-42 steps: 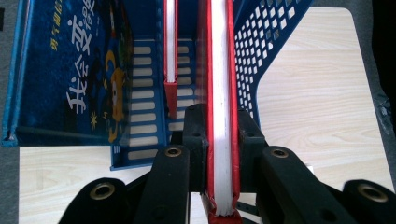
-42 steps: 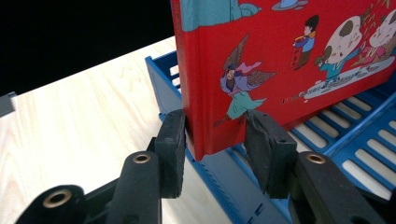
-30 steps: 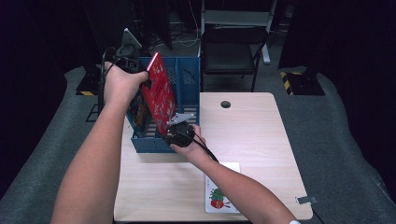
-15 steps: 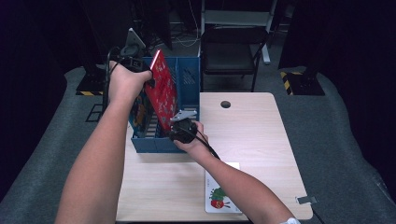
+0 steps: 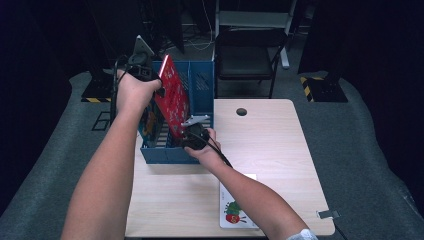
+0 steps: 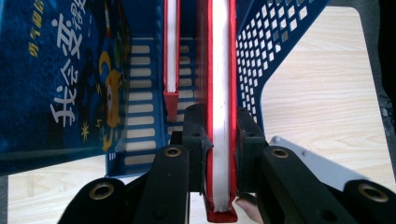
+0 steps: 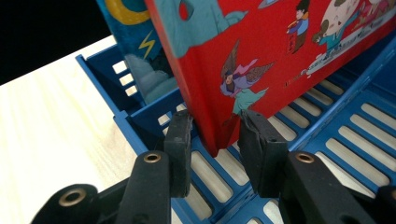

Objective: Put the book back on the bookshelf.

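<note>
A red picture book (image 5: 172, 97) stands tilted over the blue slotted rack (image 5: 170, 155) at the table's back left. My left gripper (image 5: 160, 82) is shut on its upper edge; in the left gripper view the pads (image 6: 194, 130) clamp the red covers and white pages (image 6: 219, 70). My right gripper (image 5: 183, 135) is at the book's lower corner (image 7: 215, 140). Its jaws have just been closing with that corner between them. The left pad (image 7: 180, 140) touches the spine, and the right pad meets the bottom edge.
Inside the rack (image 6: 280, 42) stand a dark blue book (image 6: 60, 79) and another red book (image 6: 171, 51). A caterpillar picture book (image 5: 235, 212) lies at the wooden table's (image 5: 270, 145) front edge. A black chair (image 5: 245, 60) stands behind the table.
Both hands and the red book have edged slightly away from me, and the right gripper sits a little higher at the book's lower corner.
</note>
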Demonstrator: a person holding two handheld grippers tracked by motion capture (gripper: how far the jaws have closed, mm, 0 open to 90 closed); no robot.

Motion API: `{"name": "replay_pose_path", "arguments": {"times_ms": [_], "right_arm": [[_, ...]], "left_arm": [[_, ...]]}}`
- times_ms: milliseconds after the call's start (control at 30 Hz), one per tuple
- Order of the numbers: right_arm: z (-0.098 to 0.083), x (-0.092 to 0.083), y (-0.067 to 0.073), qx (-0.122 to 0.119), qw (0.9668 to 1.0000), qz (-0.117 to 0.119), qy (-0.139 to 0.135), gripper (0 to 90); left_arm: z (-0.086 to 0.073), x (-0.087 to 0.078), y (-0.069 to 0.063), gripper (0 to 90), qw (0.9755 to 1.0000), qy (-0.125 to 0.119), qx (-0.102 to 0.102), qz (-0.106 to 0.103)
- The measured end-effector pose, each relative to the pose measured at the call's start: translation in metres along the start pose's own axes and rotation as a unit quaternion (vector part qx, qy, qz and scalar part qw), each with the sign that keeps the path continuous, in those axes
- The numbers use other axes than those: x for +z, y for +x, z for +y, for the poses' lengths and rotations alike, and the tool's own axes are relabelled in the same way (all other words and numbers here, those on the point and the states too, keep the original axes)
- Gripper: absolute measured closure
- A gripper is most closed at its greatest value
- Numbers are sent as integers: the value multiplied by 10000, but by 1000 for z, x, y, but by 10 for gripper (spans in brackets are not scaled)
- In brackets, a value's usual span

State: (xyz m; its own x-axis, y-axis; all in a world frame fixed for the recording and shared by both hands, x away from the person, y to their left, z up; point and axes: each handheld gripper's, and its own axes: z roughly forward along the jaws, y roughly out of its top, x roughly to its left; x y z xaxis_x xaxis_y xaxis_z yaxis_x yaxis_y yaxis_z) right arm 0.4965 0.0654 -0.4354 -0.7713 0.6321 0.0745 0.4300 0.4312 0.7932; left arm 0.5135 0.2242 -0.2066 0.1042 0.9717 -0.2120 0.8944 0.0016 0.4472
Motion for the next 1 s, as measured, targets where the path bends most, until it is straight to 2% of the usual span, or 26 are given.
{"name": "replay_pose_path", "arguments": {"times_ms": [100, 167, 200, 233, 333, 367, 400, 433, 533, 1000], "right_arm": [[1, 1, -2, 120, 9999, 14, -9, 648], [3, 2, -2, 89, 10000, -6, -24, 648], [3, 3, -3, -13, 10000, 20, -58, 648], [4, 1, 0, 101, 9999, -12, -23, 648], [5, 0, 1, 57, 10000, 32, -41, 648], [6, 0, 2, 130, 9999, 49, -49, 647], [6, 0, 0, 43, 9999, 62, -119, 647], [7, -2, 2, 113, 9999, 59, -77, 647], [8, -3, 3, 72, 9999, 56, -78, 647], [11, -7, 3, 102, 9998, -27, -172, 648]], "left_arm": [[-2, 3, 1, 787, 10000, 2, -21, -6], [-2, 4, 0, 786, 10000, 31, 52, 3], [-2, 5, -1, 786, 10000, 3, 49, 33], [-2, 6, -1, 786, 10000, 24, 54, 27], [-3, 8, -1, 785, 10000, 42, 60, 25], [-4, 10, 0, 785, 10000, 63, 67, 27], [-4, 11, 1, 785, 9999, 84, 74, 14], [-4, 12, 1, 784, 10000, 77, 60, 9], [-5, 16, 1, 783, 10000, 77, -17, -19], [-7, 29, -1, 779, 9999, 90, -51, -33]]}}
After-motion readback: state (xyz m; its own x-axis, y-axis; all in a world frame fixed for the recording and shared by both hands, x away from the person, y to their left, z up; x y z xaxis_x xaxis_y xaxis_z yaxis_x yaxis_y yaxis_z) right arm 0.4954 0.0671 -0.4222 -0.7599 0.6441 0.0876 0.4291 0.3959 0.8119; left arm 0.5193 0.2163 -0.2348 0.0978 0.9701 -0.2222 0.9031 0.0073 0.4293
